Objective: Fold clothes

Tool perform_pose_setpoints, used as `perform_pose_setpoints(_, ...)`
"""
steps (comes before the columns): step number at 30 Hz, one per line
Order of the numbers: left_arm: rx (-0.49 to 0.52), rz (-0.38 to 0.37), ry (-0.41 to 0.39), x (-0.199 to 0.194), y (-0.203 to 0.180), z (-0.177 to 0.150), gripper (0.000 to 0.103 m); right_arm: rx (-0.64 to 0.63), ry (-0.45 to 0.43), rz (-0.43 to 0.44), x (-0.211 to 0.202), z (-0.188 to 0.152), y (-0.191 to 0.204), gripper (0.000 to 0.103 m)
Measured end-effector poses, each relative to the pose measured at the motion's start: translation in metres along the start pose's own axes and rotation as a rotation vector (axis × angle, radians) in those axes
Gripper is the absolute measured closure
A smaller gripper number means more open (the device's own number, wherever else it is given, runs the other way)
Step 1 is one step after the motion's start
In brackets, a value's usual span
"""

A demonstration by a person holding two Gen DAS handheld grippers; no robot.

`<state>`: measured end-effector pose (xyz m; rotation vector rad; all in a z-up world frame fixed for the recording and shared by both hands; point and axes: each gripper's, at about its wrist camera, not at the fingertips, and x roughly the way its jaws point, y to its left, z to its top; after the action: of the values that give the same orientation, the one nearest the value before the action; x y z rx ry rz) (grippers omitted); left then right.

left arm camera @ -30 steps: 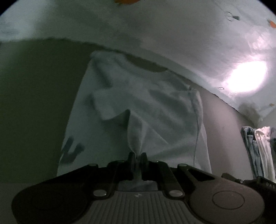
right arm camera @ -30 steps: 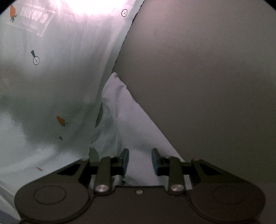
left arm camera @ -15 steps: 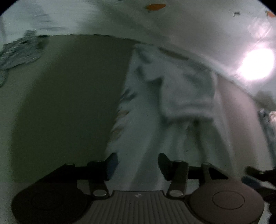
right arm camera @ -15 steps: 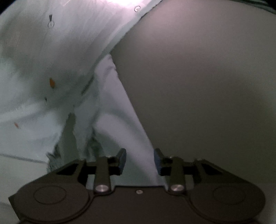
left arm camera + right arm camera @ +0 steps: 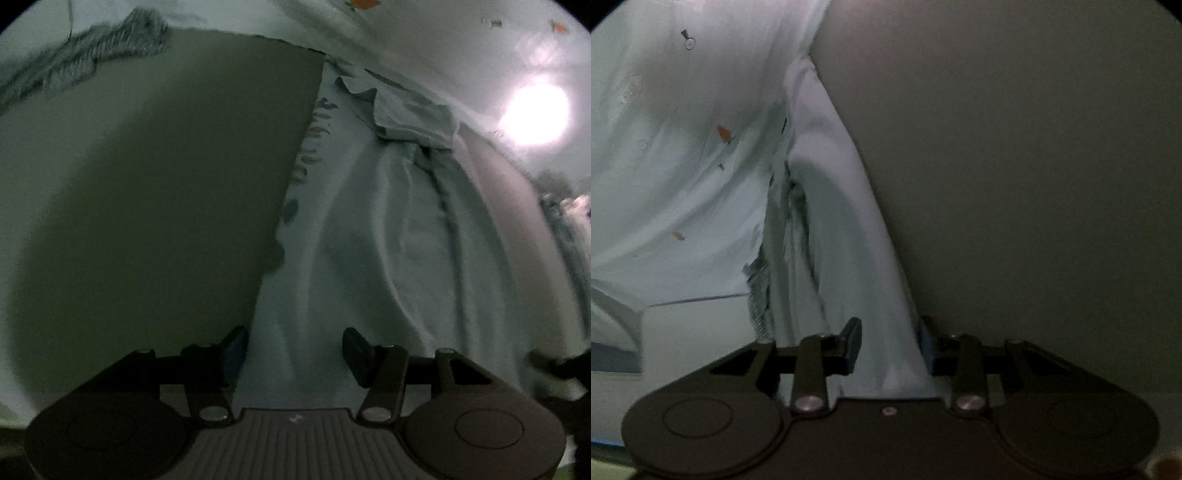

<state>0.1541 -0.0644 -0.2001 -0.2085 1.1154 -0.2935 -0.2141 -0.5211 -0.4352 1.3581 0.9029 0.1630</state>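
Observation:
A pale shirt (image 5: 388, 236) with dark lettering along its left edge lies partly folded on a grey surface (image 5: 155, 206). One sleeve (image 5: 413, 114) lies folded across its far end. My left gripper (image 5: 293, 350) is open over the shirt's near left edge, with cloth between the spread fingers but not pinched. In the right wrist view the same shirt (image 5: 834, 206) runs up from the gripper as a long narrow fold. My right gripper (image 5: 890, 343) is open, its fingers either side of the shirt's near edge.
A light sheet printed with small orange shapes (image 5: 683, 147) borders the grey surface (image 5: 1015, 184) on the far side. A grey knitted garment (image 5: 85, 55) lies at the far left. More clothes (image 5: 569, 221) are piled at the right edge. A bright glare (image 5: 535, 114) sits on the sheet.
My left gripper let go of the pinched shirt fold and opened, then moved to the shirt's left edge. My right gripper stayed open and moved closer over the shirt's edge.

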Motion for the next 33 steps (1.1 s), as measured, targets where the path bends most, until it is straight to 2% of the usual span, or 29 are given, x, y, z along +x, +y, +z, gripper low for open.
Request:
perform_pose_setpoints(4, -0.064, -0.091, 0.025, -0.011, 0.012, -0.020, 0.048, 0.035, 0.050, 0.021, -0.012, -0.021, -0.017, 0.082)
perform_pose_setpoints(8, -0.135, -0.139, 0.042, -0.018, 0.026, -0.033, 0.060, 0.069, 0.075, 0.040, -0.023, -0.041, -0.030, 0.085)
perform_pose_setpoints(12, -0.207, -0.186, 0.060, -0.024, 0.040, -0.047, 0.067, 0.079, 0.028, 0.119, -0.033, -0.056, -0.026, 0.085)
perform_pose_setpoints(13, -0.222, -0.193, 0.062, -0.024, 0.044, -0.048, 0.077, 0.081, 0.016, 0.139, -0.036, -0.060, -0.025, 0.086)
perform_pose_setpoints(14, -0.236, -0.193, 0.068, -0.023, 0.049, -0.050, 0.096, 0.083, 0.004, 0.160, -0.039, -0.064, -0.024, 0.088)
perform_pose_setpoints(15, -0.252, -0.203, 0.080, -0.021, 0.054, -0.050, 0.099, 0.085, -0.008, 0.180, -0.041, -0.068, -0.023, 0.091)
perform_pose_setpoints(18, -0.362, -0.318, 0.108, -0.026, 0.074, -0.046, 0.100, 0.091, -0.045, 0.241, -0.049, -0.080, -0.021, 0.093)
perform_pose_setpoints(21, -0.327, -0.445, 0.075, -0.043, 0.081, -0.040, 0.100, 0.076, -0.112, 0.145, -0.054, -0.092, -0.022, 0.093)
perform_pose_setpoints(24, -0.200, -0.358, 0.092, -0.037, 0.078, -0.041, 0.097, 0.059, -0.180, 0.039, -0.058, -0.104, -0.024, 0.090)
perform_pose_setpoints(26, -0.151, -0.328, 0.107, -0.035, 0.075, -0.044, 0.094, 0.048, -0.225, -0.032, -0.060, -0.113, -0.025, 0.088)
perform_pose_setpoints(27, -0.131, -0.318, 0.114, -0.034, 0.074, -0.046, 0.091, 0.059, -0.233, -0.019, -0.060, -0.115, -0.026, 0.084)
perform_pose_setpoints(28, -0.111, -0.308, 0.122, -0.033, 0.073, -0.048, 0.083, 0.073, -0.237, 0.003, -0.060, -0.117, -0.028, 0.075)
perform_pose_setpoints(29, -0.090, -0.298, 0.129, -0.032, 0.072, -0.050, 0.071, 0.077, -0.241, 0.003, -0.061, -0.118, -0.028, 0.074)
perform_pose_setpoints(31, -0.050, -0.278, 0.144, -0.030, 0.070, -0.054, 0.061, 0.054, -0.248, -0.018, -0.061, -0.120, -0.024, 0.074)
perform_pose_setpoints(33, -0.040, -0.280, 0.168, -0.024, 0.069, -0.052, 0.058, 0.039, -0.250, -0.036, -0.063, -0.121, -0.022, 0.074)
